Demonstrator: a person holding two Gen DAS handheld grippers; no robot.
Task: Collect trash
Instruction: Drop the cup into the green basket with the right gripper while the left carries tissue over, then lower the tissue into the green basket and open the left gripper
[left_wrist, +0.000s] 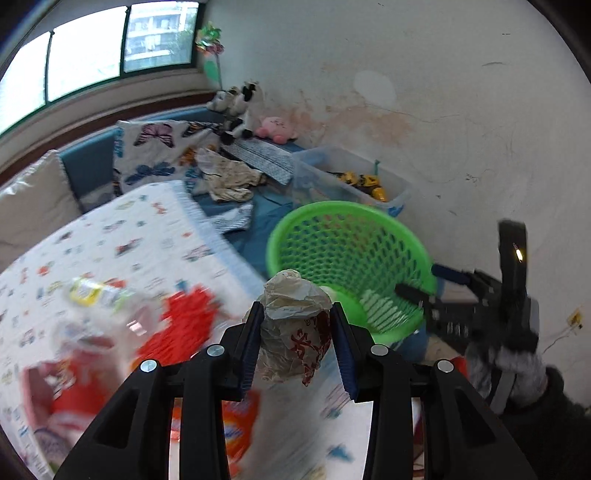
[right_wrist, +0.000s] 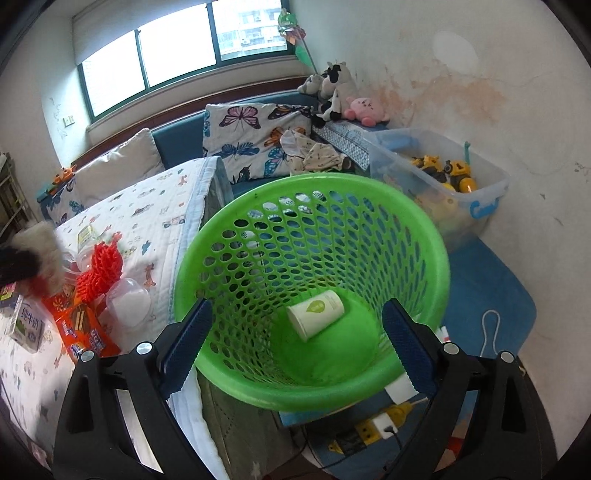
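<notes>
My left gripper (left_wrist: 297, 321) is shut on a crumpled paper wrapper (left_wrist: 295, 325) with red print, held above the bed edge just short of the green mesh basket (left_wrist: 406, 236). My right gripper (right_wrist: 295, 328) is open and empty, its jaws wide apart over the basket (right_wrist: 424, 236); it also shows in the left wrist view (left_wrist: 417, 282) at the basket's right rim. A white paper cup (right_wrist: 316, 314) lies on its side on the basket floor. More trash lies on the bed: a red spiky piece (right_wrist: 99, 269), an orange packet (right_wrist: 86, 328), a milk carton (right_wrist: 27, 326), clear plastic lids (right_wrist: 127, 301).
The bed with a printed quilt (right_wrist: 159, 210) is to the left of the basket. A clear bin of toys (right_wrist: 443, 173) stands by the wall behind it. A power strip and cable (right_wrist: 373, 428) lie on the blue mat (right_wrist: 491, 284) below the basket. Pillows and plush toys sit at the back.
</notes>
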